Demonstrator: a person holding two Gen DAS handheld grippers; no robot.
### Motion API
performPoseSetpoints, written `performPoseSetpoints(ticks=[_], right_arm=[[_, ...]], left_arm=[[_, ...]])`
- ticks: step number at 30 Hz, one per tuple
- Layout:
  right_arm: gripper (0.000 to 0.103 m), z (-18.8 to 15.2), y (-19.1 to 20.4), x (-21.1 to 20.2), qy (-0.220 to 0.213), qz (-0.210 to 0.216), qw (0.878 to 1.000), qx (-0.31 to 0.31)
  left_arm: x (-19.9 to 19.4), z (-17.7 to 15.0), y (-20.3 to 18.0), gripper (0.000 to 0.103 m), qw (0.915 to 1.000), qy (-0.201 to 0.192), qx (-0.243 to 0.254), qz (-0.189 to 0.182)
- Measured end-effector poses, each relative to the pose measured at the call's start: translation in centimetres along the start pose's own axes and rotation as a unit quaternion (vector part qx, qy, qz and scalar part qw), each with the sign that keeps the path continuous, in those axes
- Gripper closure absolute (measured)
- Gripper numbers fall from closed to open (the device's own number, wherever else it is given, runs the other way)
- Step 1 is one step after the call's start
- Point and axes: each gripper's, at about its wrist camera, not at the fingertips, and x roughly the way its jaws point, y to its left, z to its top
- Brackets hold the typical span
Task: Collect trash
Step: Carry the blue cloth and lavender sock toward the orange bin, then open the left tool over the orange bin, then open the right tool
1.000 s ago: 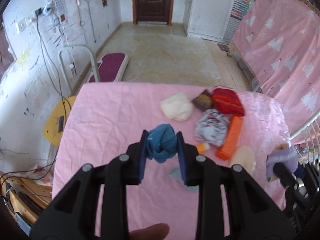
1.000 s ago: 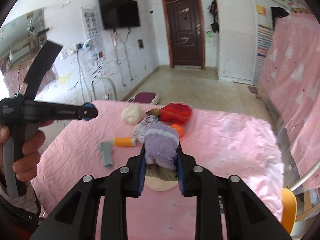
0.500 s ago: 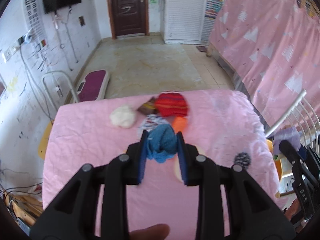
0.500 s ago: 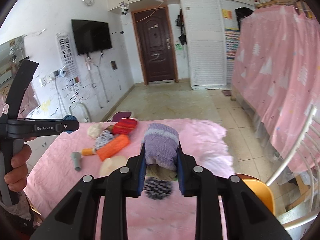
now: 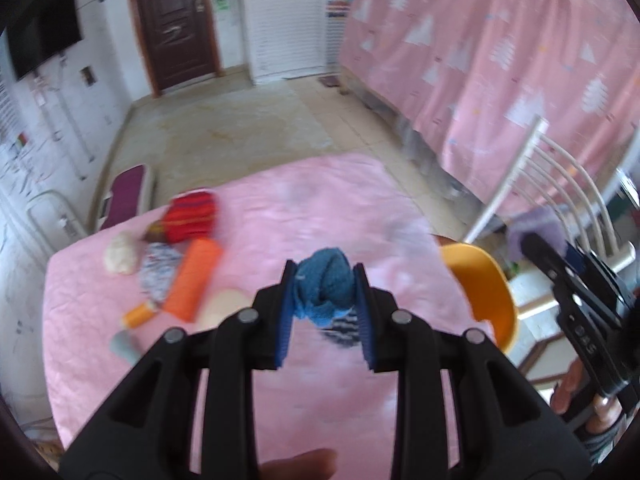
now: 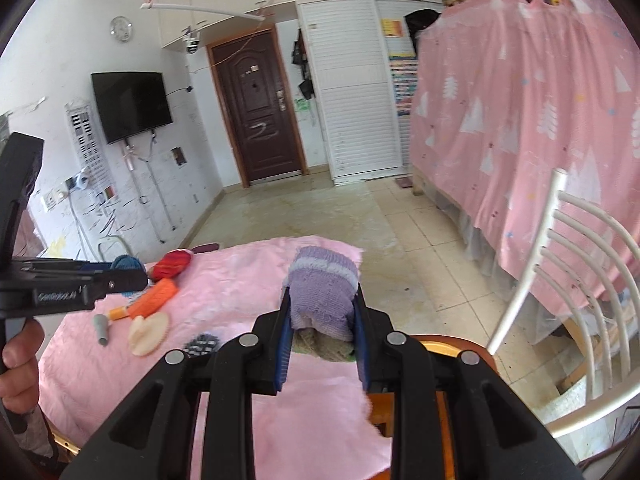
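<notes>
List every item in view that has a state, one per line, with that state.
left gripper: shut on the blue knit bundle, held above the table.
right gripper: shut on the purple knit sock, held above the table's edge.
orange roll: lying on its side on the pink tablecloth.
red knit bundle: resting on the cloth.
door: closed.
TV: screen dark.

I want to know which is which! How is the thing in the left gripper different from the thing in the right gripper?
The blue knit bundle is one colour and knotted round; the purple knit bundle has pale stripes and hides something olive beneath. Both are soft knits, pinched in the left gripper and right gripper.
</notes>
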Motion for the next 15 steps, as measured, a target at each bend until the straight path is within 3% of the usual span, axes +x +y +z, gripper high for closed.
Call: performPoseSetpoints(ticks=[5, 15], right_arm=[[0.087, -0.8, -2.8, -0.6, -0.003, -0.015, 1.0, 0.014], [0.087, -2.1, -7.5, -1.4, -0.003, -0.035, 0.998, 0.047]], left_arm=[[1.2, 0.3, -4.5, 0.077, 0.9981, 0.021, 0.04, -0.041], [3.5, 0.2, -12.3, 0.077, 0.9899, 0.051, 0.112, -0.07]])
